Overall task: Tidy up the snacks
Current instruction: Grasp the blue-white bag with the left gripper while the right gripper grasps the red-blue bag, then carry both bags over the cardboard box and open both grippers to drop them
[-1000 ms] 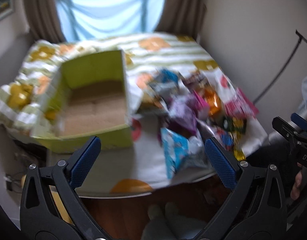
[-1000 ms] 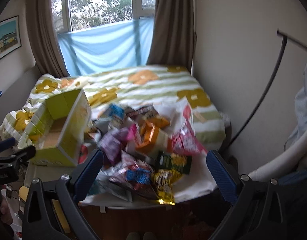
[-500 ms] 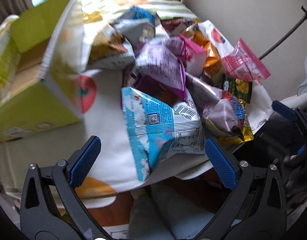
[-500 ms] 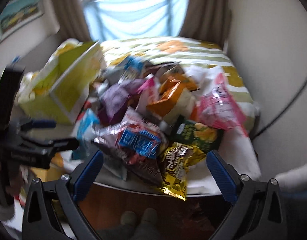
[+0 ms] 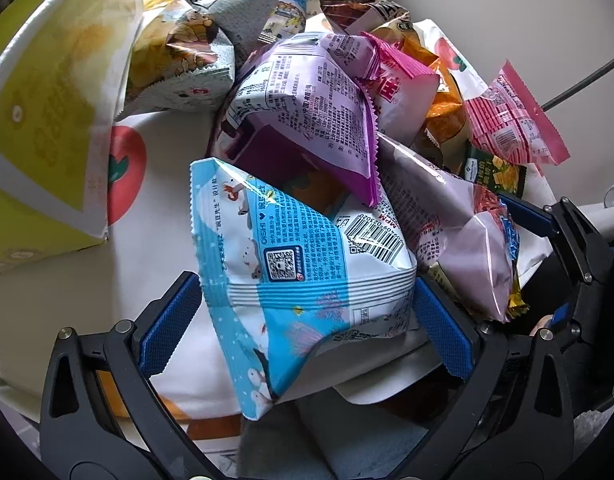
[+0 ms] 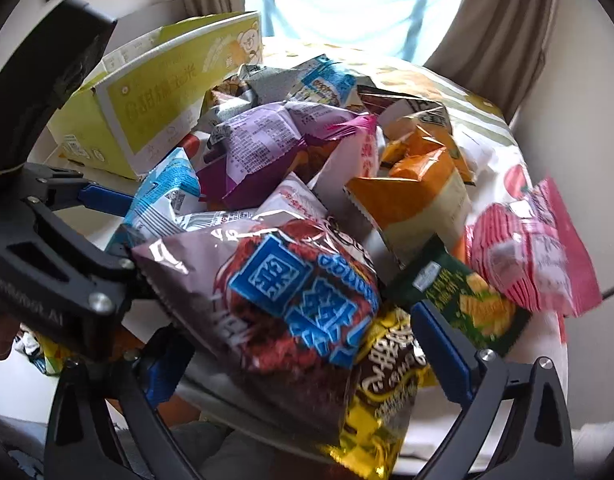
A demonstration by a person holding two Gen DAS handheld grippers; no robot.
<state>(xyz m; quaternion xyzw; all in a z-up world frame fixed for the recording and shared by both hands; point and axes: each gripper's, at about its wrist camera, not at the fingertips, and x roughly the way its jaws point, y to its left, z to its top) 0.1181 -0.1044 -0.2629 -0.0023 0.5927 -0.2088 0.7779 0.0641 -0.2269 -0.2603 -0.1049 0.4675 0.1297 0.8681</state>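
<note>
Two hand-held grippers face a counter [image 5: 47,276] under a fruit-print cloth. Its largest item, the yellow-green cardboard box [image 6: 147,96], lies open at the left edge of your snack heap, touching the nearest packets.

A purple snack bag [image 5: 307,104] sits on top of the pile, with an orange packet [image 6: 419,188] and a pink striped packet [image 6: 527,248] toward the right.

Your left hand-held gripper [image 5: 307,320] stands wide open around the light-blue snack bag [image 5: 283,248], which overhangs the counter's near edge; its blue pads flank the bag, and you cannot tell whether they touch it.

Your right hand-held gripper [image 6: 303,356] has just been closing but remains wide, with the red-and-blue chip bag [image 6: 295,292] between its jaws and not clamped. A yellow-and-brown packet [image 6: 387,392] lies beside that bag.
</note>
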